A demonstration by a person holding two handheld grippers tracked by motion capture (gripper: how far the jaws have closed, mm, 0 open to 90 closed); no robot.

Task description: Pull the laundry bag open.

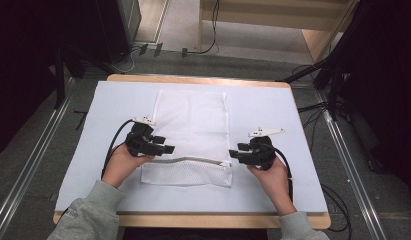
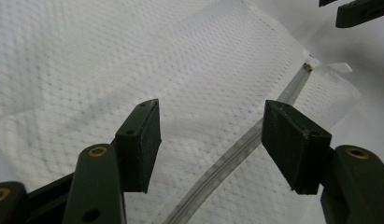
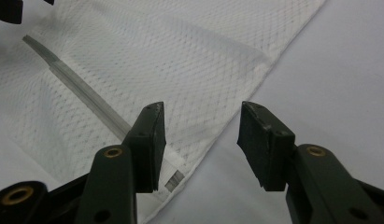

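The mesh bag (image 1: 193, 137) lies flat between both hands, its zipper (image 1: 200, 161) running from the left gripper (image 1: 165, 148) to the right gripper (image 1: 234, 153), both spread wide and holding nothing.

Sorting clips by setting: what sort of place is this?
Probably a lab or recording room: a wooden table covered by a white sheet, metal floor rails, and loose cables on a grey floor.

mesh bag (image 1: 192, 135) flat on table sheet (image 1: 273, 115), between left gripper (image 1: 163, 145), right gripper (image 1: 234, 153).
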